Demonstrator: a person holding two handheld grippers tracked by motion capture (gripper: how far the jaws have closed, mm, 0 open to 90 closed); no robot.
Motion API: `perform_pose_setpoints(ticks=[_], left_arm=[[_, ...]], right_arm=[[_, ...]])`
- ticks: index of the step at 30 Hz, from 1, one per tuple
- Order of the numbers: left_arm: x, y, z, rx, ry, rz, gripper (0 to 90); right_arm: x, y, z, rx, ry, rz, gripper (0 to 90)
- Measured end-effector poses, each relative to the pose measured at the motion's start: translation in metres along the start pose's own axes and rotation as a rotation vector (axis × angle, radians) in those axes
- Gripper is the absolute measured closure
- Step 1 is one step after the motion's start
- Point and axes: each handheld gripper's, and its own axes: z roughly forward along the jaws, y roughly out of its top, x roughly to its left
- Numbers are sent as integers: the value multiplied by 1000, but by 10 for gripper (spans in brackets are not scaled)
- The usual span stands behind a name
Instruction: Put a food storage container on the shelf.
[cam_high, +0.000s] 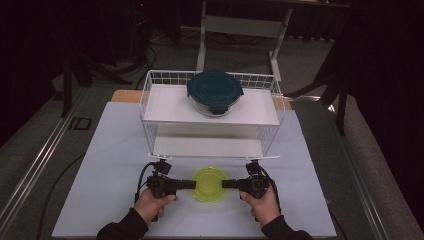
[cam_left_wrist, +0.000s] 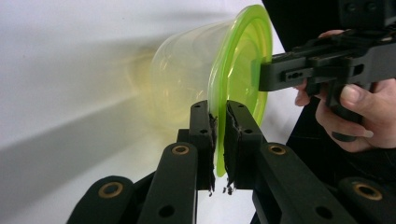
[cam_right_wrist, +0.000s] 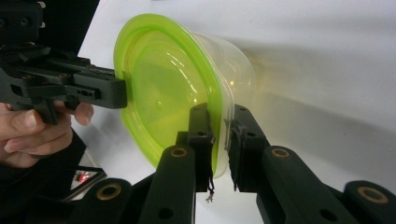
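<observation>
Both grips on. Left gripper (cam_high: 191, 184) nearly closed, pads clamped on the rim of the green-lidded container (cam_high: 209, 184); lid edge sandwiched between the pads in the left gripper view (cam_left_wrist: 218, 140). Right gripper (cam_high: 226, 184) same story on the opposite rim, jaws pinched down on the lid lip and the clear tub wall (cam_right_wrist: 219, 140). Nothing else held.

Key relation: container sits dead between the two grippers, each pointing inward at it along one line across the table (cam_high: 115, 150). Straight ahead of each jaw tip, touching. Opposite gripper visible just past the far rim from each side (cam_left_wrist: 299, 70) (cam_right_wrist: 88, 88). Neither hand nearer; symmetric hold. No long axis to speak of: round tub, lid plane level, so grip line runs through its diameter.

Wire rack (cam_high: 150, 100) directly beyond the container, away from both hands; lower shelf open (cam_high: 207, 146), upper shelf carrying a dark-lidded glass container (cam_high: 215, 92).

Judgement: likely a two-handed lift and push forward into the rack. Both hands need to rise and travel together; any mismatch tilts the tub or peels the lid, since the hold is on the thin rim only. Lower shelf looks the freer slot.
</observation>
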Motion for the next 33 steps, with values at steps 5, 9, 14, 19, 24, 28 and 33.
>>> perform_pose_setpoints(ticks=[5, 9, 14, 19, 24, 28, 33], left_arm=[[-3, 4, -6, -13, -17, 6, 825], [-9, 8, -13, -34, -25, 20, 826], [-17, 14, -20, -49, -25, 37, 827], [-26, 19, -27, -63, -23, 48, 827], [-38, 25, -35, -77, -28, 75, 827], [-46, 29, -41, -88, -37, 82, 828], [-59, 39, -52, -110, -55, 109, 829]], right_arm=[[5, 2, -4, -19, 6, -11, 804], [11, 7, -10, -35, 13, -31, 804], [19, 13, -18, -43, 8, -48, 804], [27, 19, -26, -54, 8, -65, 804], [36, 24, -37, -70, 14, -79, 804], [44, 27, -48, -90, 21, -92, 804], [54, 34, -61, -109, 25, -112, 804]])
